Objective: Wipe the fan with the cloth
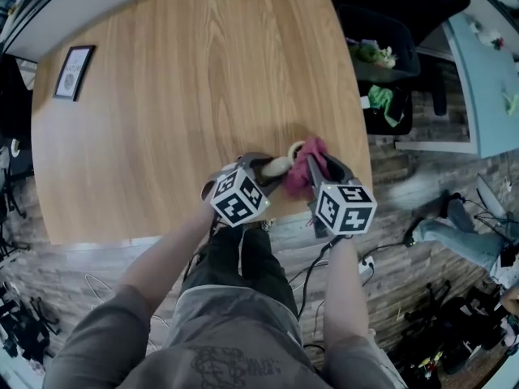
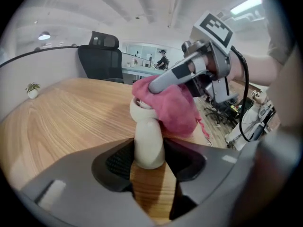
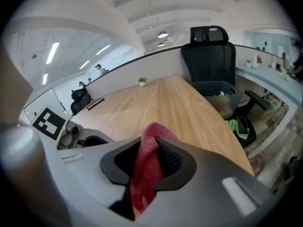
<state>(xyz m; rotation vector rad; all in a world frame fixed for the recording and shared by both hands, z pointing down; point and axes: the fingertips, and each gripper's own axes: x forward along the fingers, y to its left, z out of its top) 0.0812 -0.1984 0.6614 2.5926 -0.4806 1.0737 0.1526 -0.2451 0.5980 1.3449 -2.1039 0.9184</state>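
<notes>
The left gripper view alone shows the left gripper (image 2: 149, 157) clamping the white fan (image 2: 147, 138). The right gripper (image 3: 150, 167) pinches the pink cloth (image 3: 143, 174) draped over the fan's head, near the wooden tabletop (image 1: 162, 120) edge. An office chair (image 3: 208, 56) stands beyond.

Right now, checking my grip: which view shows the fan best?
Left gripper view: the fan fills its middle, gripped by the left gripper, cloth on top. Head view shows a pale sliver; right gripper view, none.
</notes>
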